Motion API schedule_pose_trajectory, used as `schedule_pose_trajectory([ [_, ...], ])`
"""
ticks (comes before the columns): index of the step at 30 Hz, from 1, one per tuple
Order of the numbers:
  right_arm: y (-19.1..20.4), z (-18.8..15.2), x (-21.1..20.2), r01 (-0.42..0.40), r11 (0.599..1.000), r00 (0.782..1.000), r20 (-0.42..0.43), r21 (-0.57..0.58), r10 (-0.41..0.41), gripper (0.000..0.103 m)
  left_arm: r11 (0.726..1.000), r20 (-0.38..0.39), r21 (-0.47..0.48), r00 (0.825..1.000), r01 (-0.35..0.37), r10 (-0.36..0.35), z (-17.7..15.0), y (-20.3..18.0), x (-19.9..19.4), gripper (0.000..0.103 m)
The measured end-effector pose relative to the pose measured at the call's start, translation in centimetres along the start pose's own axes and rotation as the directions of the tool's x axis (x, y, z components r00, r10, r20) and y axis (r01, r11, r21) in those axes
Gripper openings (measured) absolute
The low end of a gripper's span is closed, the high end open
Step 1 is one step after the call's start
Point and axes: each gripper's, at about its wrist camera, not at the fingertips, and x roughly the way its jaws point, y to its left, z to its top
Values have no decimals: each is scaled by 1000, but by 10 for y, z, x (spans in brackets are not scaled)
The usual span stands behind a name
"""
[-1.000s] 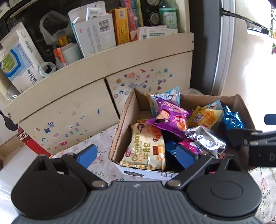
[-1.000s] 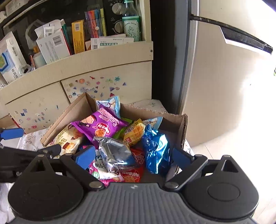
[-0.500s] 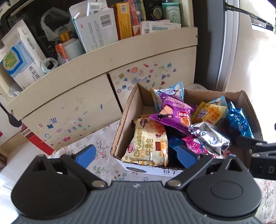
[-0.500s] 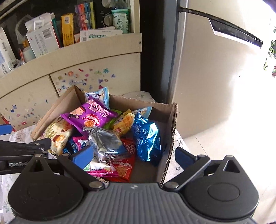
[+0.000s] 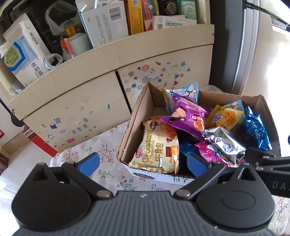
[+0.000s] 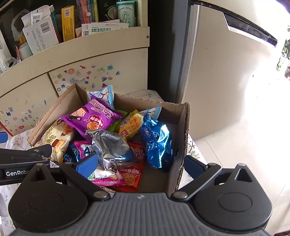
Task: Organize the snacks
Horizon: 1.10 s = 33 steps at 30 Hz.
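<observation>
Open brown cardboard box (image 5: 137, 116) is sitting on floral tablecloth (image 5: 108, 161), before the sticker-dotted pale wooden cabinet (image 5: 76, 101). Cream croissant packet (image 5: 157, 145) is lying in its left side, crinkled blue foil packet (image 6: 156, 143) right, purple cartoon packet (image 6: 92, 118) between.

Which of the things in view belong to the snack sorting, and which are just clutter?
Job:
- brown cardboard box
- purple snack packet
- crinkled silver foil packet
- shiny blue foil bag
- cream croissant pack

Clutter:
- white medicine cartons on the shelf
- green-labelled bottle
- sticker-covered wooden cabinet
</observation>
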Motion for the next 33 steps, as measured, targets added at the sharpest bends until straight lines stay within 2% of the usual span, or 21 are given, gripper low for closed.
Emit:
schedule_pose_trajectory([
  [33,4,0,5,6,1000,1000,-19,0,-6,103,1000,-15,13,1000,-25,26,1,-3,10,102],
])
